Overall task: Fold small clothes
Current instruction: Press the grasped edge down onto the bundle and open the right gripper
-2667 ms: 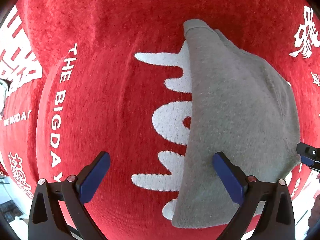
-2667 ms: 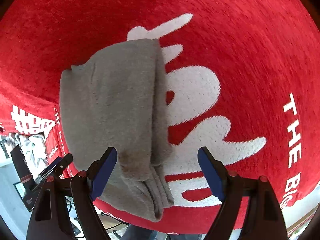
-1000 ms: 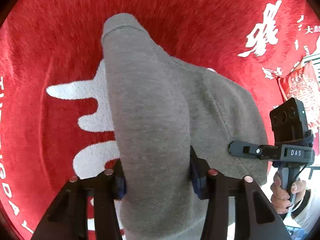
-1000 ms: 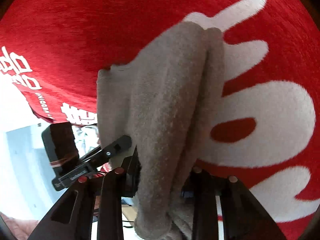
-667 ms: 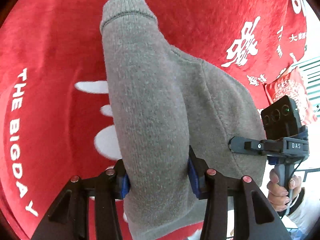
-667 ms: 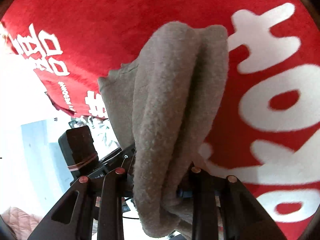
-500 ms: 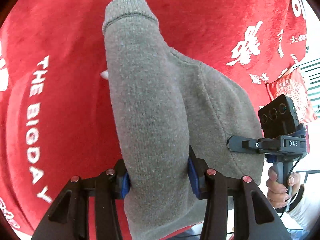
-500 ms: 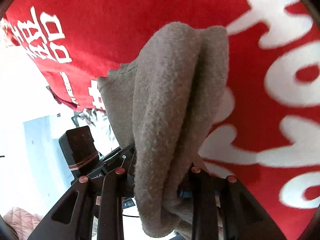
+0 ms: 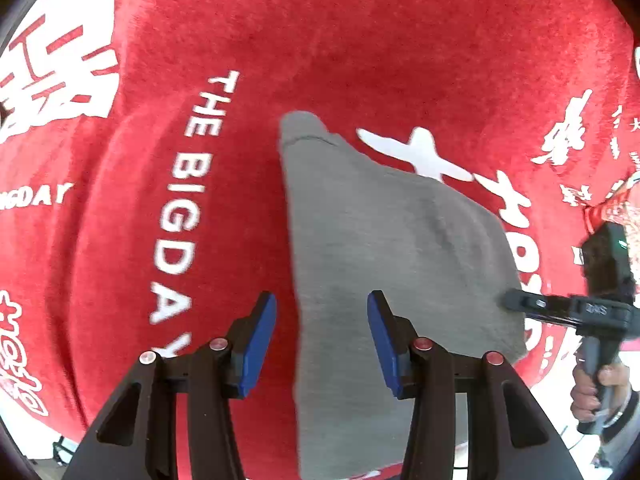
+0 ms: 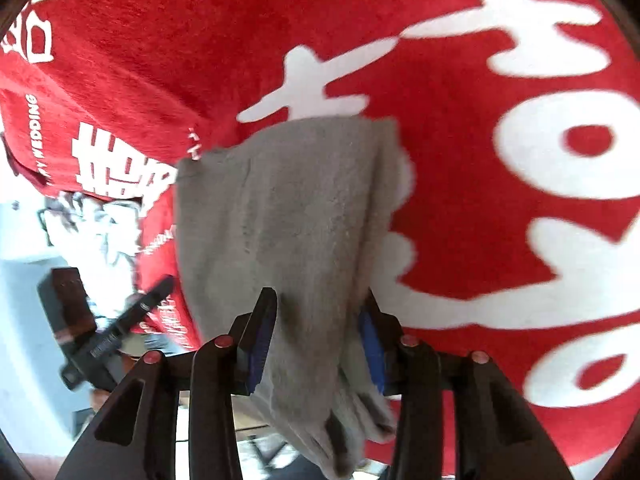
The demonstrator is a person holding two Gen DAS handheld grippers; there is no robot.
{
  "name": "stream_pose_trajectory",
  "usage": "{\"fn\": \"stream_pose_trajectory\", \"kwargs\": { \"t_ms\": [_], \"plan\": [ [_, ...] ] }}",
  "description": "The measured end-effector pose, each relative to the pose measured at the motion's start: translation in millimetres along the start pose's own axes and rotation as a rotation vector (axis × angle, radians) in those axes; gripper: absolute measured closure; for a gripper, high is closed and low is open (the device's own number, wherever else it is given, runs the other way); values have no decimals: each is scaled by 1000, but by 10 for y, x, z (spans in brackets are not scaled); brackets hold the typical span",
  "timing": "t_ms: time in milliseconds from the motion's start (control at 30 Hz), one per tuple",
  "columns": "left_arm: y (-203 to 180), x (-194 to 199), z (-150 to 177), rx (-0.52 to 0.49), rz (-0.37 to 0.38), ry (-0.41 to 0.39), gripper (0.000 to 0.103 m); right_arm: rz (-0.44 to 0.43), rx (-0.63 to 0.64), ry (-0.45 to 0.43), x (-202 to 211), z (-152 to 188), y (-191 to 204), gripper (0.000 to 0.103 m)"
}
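A: What is the left claw (image 9: 322, 340) doing?

B: Its blue pads (image 9: 258, 346) stand apart with nothing pinched. The grey garment's (image 9: 384, 264) left edge runs between them, lying on the red cloth (image 9: 248, 32) with white lettering that covers the worktop.

A: And the garment itself?

B: Folded, with a ribbed cuff at its far tip, spreading wider to the right. Its near end hangs over the worktop's near edge.

A: The right claw (image 10: 320, 336)?

B: It sits at the garment's right edge. In its own view the pads (image 10: 262, 332) are parted a little, the bunched grey layers (image 10: 288, 216) filling the gap and touching both.
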State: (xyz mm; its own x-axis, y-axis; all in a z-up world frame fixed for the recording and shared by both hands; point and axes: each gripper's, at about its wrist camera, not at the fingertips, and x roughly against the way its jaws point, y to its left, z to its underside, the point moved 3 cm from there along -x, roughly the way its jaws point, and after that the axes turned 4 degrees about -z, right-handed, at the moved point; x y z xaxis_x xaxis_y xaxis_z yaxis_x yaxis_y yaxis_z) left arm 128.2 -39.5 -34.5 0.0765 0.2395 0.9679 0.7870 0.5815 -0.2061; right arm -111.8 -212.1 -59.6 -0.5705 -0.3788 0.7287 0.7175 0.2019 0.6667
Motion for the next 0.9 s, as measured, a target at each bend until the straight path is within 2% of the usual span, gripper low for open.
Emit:
{"fn": "stream_pose_trajectory", "kwargs": {
  "t_ms": [33, 100, 200, 267, 300, 400, 633, 767, 833, 900],
  "plan": [
    [-41, -42, -10, -2, -15, 3, 55, 6, 8, -1, 22, 31, -43, 86],
    [-75, -146, -9, -20, -66, 15, 55, 45, 46, -13, 60, 69, -2, 87],
    [-52, -272, 46, -50, -124, 16, 52, 196, 154, -40, 43, 112, 39, 87],
    [-119, -358, 56, -60, -145, 5, 43, 278, 174, -37, -26, 112, -8, 87],
    [-139, -375, 50, -65, -176, -5, 34, 300, 167, -34, -60, 117, -107, 87],
    [-155, -357, 26, -72, -198, -6, 32, 284, 116, -51, -39, 129, -240, 86],
    [-144, -148, 159, -103, -287, -23, 32, 339, 103, -75, 93, 240, -238, 86],
    [-125, -124, 260, -88, -285, 4, 31, 340, 67, -84, 85, 306, -153, 86],
    [-112, -98, 314, -77, -283, 5, 3, 345, 55, -87, 97, 354, -130, 84],
    [-107, -58, 350, -74, -285, -5, 1, 352, 42, -92, 160, 431, -139, 84]
  ]
}}
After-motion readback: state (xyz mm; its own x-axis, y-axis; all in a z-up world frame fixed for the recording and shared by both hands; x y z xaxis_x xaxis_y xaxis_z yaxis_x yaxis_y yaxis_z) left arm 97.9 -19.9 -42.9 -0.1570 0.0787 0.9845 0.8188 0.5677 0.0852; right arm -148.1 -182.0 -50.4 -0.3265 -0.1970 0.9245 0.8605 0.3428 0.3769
